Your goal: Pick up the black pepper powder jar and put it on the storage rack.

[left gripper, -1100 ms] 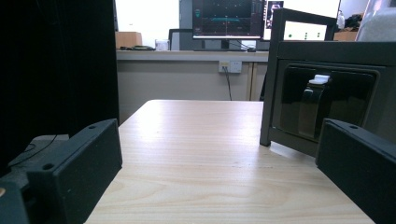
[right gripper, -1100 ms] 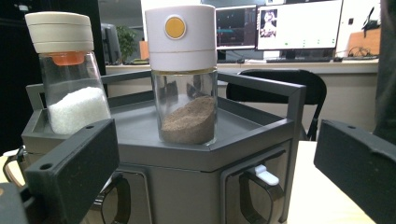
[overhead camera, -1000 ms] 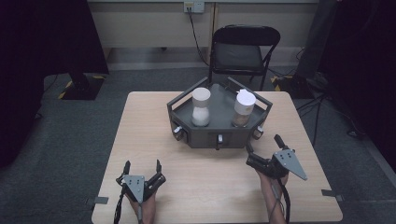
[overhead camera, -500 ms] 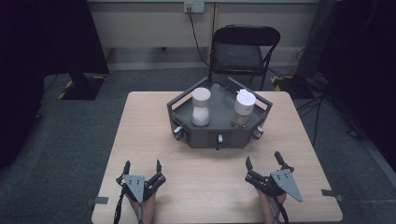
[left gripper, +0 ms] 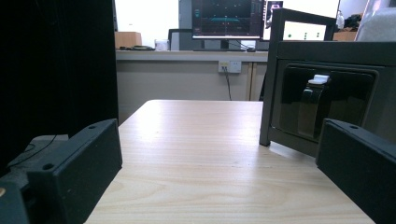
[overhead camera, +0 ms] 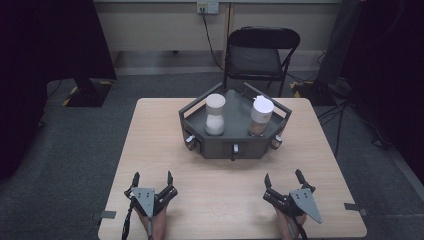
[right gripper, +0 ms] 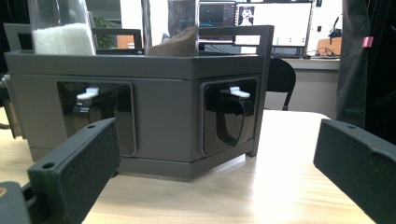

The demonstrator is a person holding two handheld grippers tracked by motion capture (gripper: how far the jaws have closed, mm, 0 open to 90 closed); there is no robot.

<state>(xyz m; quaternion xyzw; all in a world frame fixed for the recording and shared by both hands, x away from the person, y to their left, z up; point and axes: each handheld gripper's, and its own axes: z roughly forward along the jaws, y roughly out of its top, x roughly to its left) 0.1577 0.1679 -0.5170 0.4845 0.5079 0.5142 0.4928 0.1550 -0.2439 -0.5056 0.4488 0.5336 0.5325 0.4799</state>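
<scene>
From above, both tongs, left [overhead camera: 152, 180] and right [overhead camera: 284, 179], rest spread and empty at the bench's [overhead camera: 150, 135] near edge, well apart from the grey tray [overhead camera: 235, 142] farther back. The right gripper view reveals white-tabbed latches [right gripper: 236, 92] on its wall; one jar [right gripper: 60, 25] holds white grains, the other [right gripper: 170, 28] probably something brown.

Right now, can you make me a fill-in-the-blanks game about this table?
1. The grey tray holds ____ jars.
2. The left jar has ____ powder in it.
3. Both tongs, left and right, have jaws that are ____.
4. Behind the table stands a black folding ____.

Missing words: two; white; open; chair
</scene>
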